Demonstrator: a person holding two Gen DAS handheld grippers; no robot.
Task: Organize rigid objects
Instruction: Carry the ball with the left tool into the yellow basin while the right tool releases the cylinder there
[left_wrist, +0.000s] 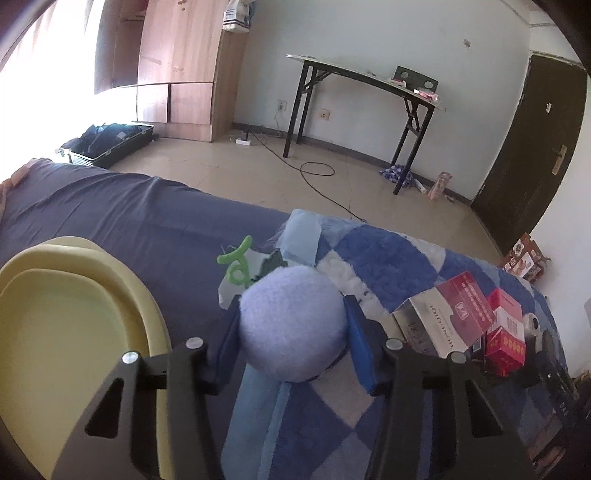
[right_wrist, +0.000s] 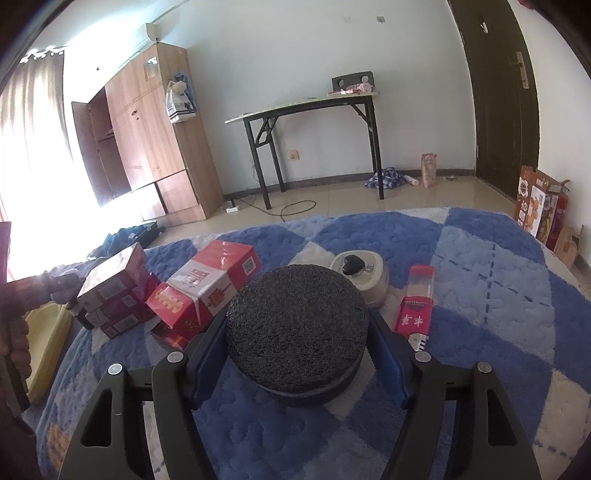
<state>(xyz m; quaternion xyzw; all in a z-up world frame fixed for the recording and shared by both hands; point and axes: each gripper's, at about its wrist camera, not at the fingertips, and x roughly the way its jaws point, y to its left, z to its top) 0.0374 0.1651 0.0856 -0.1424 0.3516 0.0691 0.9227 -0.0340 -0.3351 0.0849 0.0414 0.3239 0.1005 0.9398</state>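
My left gripper (left_wrist: 291, 332) is shut on a lavender fuzzy round object (left_wrist: 291, 325), held above the bed. A pale yellow tray (left_wrist: 74, 332) lies to its left on the dark blue sheet. My right gripper (right_wrist: 297, 336) is shut on a dark grey round disc (right_wrist: 297, 325), held over the blue checked blanket (right_wrist: 480, 295). Red and silver boxes (right_wrist: 207, 288) are piled at the left in the right wrist view; they also show in the left wrist view (left_wrist: 461, 317). A beige round container with a black heart knob (right_wrist: 360, 271) sits behind the disc. A slim red pack (right_wrist: 415, 306) lies to its right.
A green hook-shaped toy (left_wrist: 236, 262) and light blue cloth (left_wrist: 303, 236) lie ahead of the left gripper. The yellow tray (right_wrist: 44, 332) shows at the far left of the right wrist view. Beyond the bed are a folding table (right_wrist: 306, 110), a wardrobe (right_wrist: 147, 140) and a dark door (right_wrist: 498, 92).
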